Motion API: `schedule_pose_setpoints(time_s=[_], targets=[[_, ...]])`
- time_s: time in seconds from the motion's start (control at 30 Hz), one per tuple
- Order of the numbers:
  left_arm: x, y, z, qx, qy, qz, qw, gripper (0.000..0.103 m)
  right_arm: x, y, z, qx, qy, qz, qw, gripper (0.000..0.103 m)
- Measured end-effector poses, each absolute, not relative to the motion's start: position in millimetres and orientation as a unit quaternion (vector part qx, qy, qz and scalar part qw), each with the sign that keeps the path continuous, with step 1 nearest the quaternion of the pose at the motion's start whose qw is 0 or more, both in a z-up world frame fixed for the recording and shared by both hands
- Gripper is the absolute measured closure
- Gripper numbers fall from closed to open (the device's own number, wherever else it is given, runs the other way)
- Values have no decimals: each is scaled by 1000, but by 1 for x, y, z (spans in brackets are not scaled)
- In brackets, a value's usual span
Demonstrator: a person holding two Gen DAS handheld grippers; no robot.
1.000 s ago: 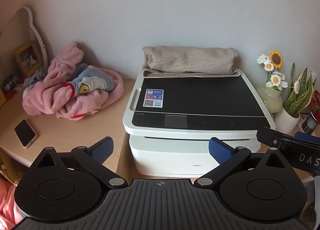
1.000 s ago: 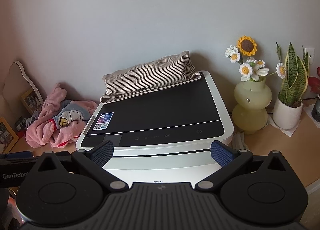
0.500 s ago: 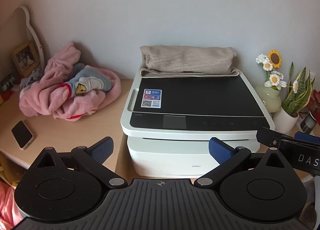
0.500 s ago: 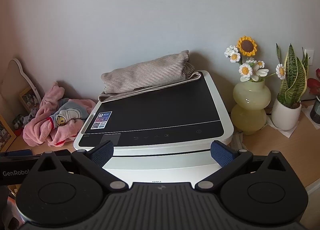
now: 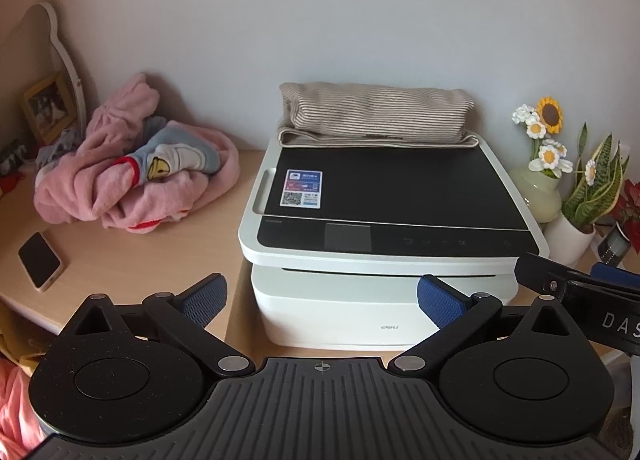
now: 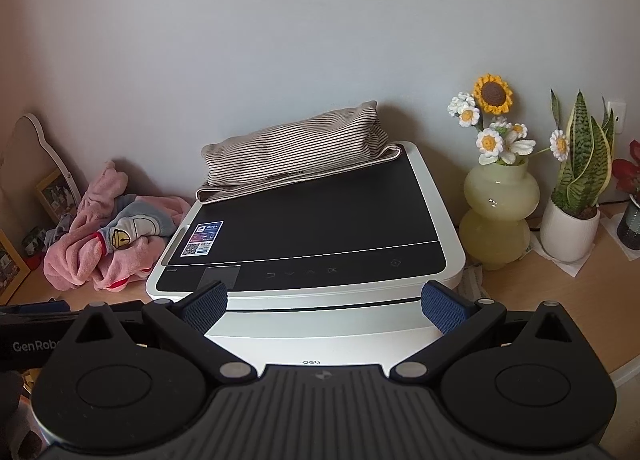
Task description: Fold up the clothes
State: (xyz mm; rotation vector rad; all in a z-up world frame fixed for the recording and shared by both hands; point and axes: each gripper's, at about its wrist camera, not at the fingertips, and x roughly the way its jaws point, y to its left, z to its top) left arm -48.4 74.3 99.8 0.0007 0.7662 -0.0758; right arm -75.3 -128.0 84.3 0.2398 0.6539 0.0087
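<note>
Two grippers sit low in my views, each with its blue pads spread wide and nothing between them: the left gripper (image 5: 320,296) and the right gripper (image 6: 324,302) both face the white printer (image 6: 312,324). From the left wrist camera, the right tool's black body cuts in at 3 o'clock and hides part of the desk (image 5: 132,260) behind it. At 12 o'clock the folded striped garment (image 5: 376,116) lies along the back edge of the printer's black lid; its far side against the wall I cannot see. At 10 o'clock a crumpled pink garment (image 5: 120,188) is heaped on the desk, wrapped around a grey-blue piece whose shape I cannot make out. A phone (image 5: 40,260) lies at 9 o'clock. At 2 o'clock a vase of knitted flowers (image 6: 496,196) and a potted plant (image 6: 576,196) stand just beside the printer.
</note>
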Motion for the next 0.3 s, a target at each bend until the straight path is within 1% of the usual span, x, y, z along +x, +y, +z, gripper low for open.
schedule_pose_setpoints(time_s=[0.3], targets=[[-50,77,101,11,359,-30,933,0,-73,-124,83,118,323,8,939,0]])
